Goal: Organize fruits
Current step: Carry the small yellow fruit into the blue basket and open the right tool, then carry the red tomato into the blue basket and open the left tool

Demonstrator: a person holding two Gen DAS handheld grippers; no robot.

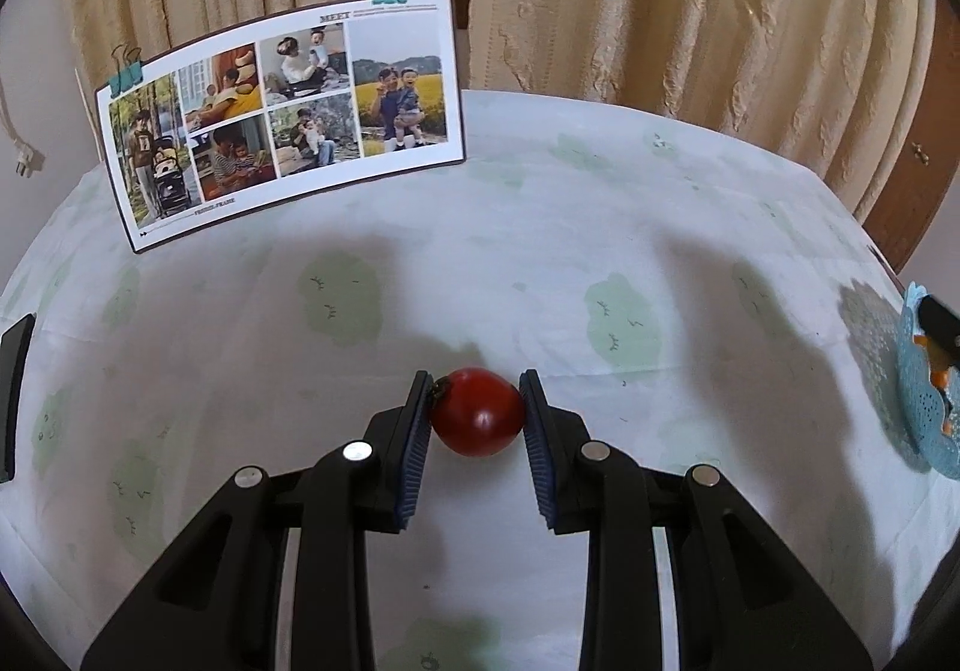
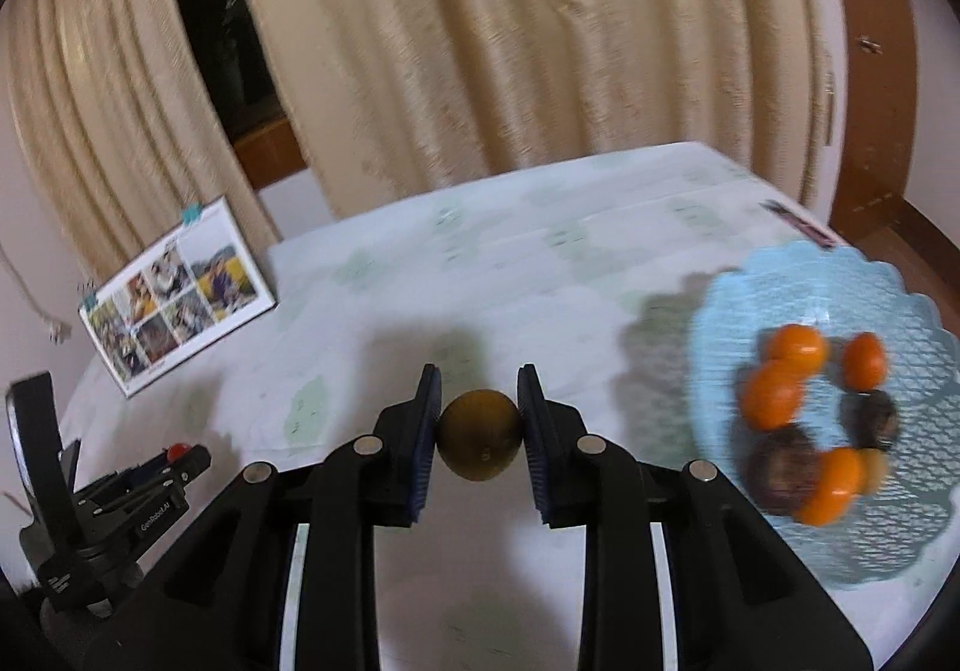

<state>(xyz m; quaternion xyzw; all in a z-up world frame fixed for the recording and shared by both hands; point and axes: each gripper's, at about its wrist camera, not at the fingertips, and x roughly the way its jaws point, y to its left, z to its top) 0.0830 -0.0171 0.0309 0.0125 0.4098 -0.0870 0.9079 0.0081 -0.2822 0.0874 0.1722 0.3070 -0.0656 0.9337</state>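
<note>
Right wrist view: my right claw (image 2: 479, 419) grips an olive-brown fruit (image 2: 478, 444) beside the half-filled blue basket (image 2: 780, 275), my left claw (image 1: 477, 410) clamps a red tomato (image 1: 477, 412); both undelivered.

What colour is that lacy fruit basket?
Light blue basket, clearest in the right wrist view.

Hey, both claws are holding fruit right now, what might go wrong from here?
1. The left claw pinches the round red fruit only near its fingertips; being smooth, it might squirt out and roll across the tablecloth.
2. The right claw holds a brownish-green fruit the same way, and this view is blurred, so a fast swing could shake it loose.
3. The blue basket already holds several fruits; a dropped piece may knock them about.
</note>
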